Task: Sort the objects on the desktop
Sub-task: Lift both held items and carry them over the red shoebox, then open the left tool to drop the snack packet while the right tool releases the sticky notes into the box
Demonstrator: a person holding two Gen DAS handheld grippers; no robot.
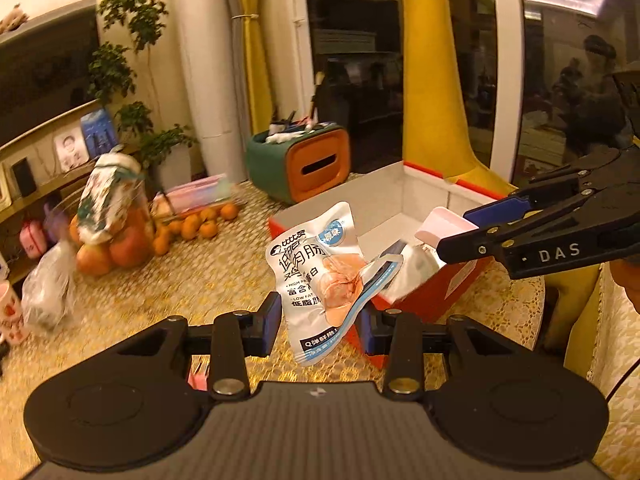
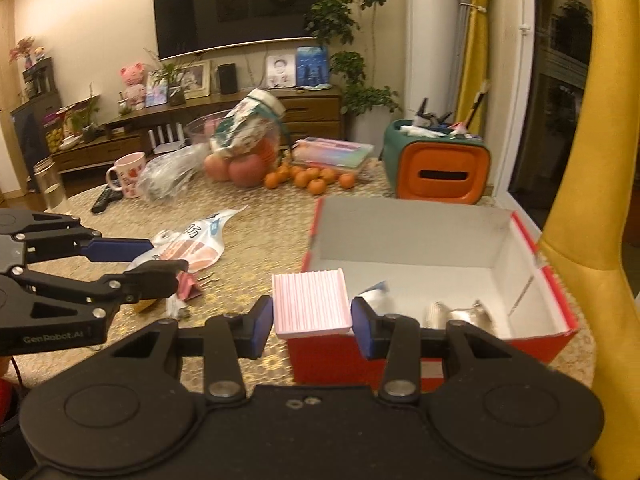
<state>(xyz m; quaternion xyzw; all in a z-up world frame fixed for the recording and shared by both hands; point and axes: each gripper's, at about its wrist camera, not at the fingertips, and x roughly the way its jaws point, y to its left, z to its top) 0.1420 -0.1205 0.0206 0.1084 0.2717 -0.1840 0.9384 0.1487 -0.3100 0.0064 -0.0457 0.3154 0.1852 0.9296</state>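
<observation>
While a silver snack pouch [image 1: 316, 276] is pinched by the left gripper [image 1: 320, 330] jaws, a ribbed pink block [image 2: 310, 304] is clamped by the right gripper [image 2: 312, 326] (jaws at the red box [image 2: 556, 280] rim)

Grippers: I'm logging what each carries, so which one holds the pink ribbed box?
The right gripper holds the pink ribbed box at the red box. The left gripper holds a crumpled snack pouch instead.
</observation>
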